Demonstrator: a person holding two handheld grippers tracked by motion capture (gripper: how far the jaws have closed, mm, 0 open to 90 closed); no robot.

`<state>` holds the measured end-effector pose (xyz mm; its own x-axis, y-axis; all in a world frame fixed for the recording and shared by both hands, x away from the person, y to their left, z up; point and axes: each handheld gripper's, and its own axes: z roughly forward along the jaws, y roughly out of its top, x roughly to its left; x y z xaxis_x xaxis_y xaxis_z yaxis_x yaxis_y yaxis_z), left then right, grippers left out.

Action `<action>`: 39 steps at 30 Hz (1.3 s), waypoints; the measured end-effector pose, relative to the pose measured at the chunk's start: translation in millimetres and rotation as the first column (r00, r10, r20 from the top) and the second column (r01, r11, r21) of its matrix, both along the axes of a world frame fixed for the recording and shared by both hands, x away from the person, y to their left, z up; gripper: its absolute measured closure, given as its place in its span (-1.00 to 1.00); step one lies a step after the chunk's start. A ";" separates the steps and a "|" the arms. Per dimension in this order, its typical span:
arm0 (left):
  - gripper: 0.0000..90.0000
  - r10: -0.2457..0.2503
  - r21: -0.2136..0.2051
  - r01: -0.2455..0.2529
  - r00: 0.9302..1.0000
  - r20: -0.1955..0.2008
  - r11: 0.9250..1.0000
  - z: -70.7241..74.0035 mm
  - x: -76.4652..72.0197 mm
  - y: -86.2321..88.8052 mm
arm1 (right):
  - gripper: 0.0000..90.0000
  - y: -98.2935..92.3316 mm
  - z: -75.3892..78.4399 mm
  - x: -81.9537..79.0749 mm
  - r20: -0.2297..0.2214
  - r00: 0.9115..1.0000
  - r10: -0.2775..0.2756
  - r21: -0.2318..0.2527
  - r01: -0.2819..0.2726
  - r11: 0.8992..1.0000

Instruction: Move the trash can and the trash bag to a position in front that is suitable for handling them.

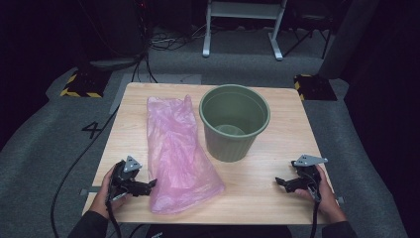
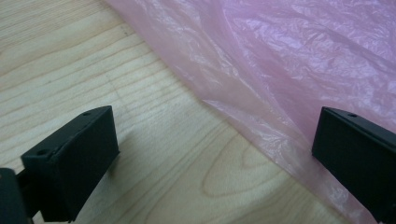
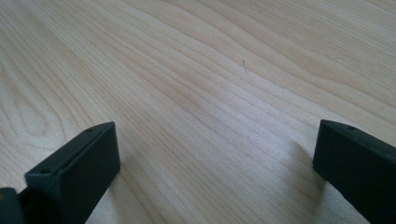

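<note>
A pink plastic bag [image 1: 176, 153] lies flat on the wooden table [image 1: 267, 193], left of a dark green bucket [image 1: 234, 121] that stands upright. My left gripper [image 1: 148, 186] rests near the front left edge, pointing right at the bag's near corner; its jaws stand wide open. In the left gripper view the pink bag [image 2: 289, 60] spreads ahead, its edge reaching under the right jaw, nothing pinched. My right gripper [image 1: 280, 182] sits at the front right, pointing left, open over bare wood [image 3: 210, 93].
The bucket holds a little something pale at its bottom. Beyond the table's far edge lie grey carpet, cables [image 1: 168, 42] and a white frame's legs [image 1: 242, 29]. Black-and-yellow floor blocks [image 1: 81, 84] sit off the far corners.
</note>
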<state>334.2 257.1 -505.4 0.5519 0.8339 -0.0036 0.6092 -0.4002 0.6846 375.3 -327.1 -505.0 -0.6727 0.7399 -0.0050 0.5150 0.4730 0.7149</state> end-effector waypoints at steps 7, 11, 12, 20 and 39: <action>-0.87 -0.044 -0.002 0.044 0.999 0.001 0.999 2.7 -8.1 4.5 | -0.63 -3.0 2.0 1.0 0.020 0.999 0.031 0.026 -0.031 0.999; -0.66 -0.105 0.010 0.104 0.994 0.037 0.994 5.1 -16.3 9.5 | -0.64 -2.5 4.5 2.8 0.040 0.999 0.037 0.046 -0.038 0.998; -0.66 -0.105 0.010 0.104 0.994 0.037 0.994 5.1 -16.3 9.5 | -0.64 -2.5 4.5 2.8 0.040 0.999 0.037 0.046 -0.038 0.998; -0.65 -0.113 -0.062 0.119 0.989 0.091 0.991 21.4 -28.3 8.0 | -0.53 12.3 56.4 -3.8 0.186 0.976 0.110 0.122 -0.134 0.984; -0.65 -0.226 -0.023 0.227 0.973 0.037 0.974 1.3 -26.3 -28.4 | -0.52 89.7 181.6 0.7 0.401 0.859 0.318 0.020 -0.356 0.934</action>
<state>307.9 228.6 -504.1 0.7264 0.6872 -0.0022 0.4813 -0.5064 0.7155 375.9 -237.4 -323.4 -0.8391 0.4781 -0.2596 0.0109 0.4919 0.8706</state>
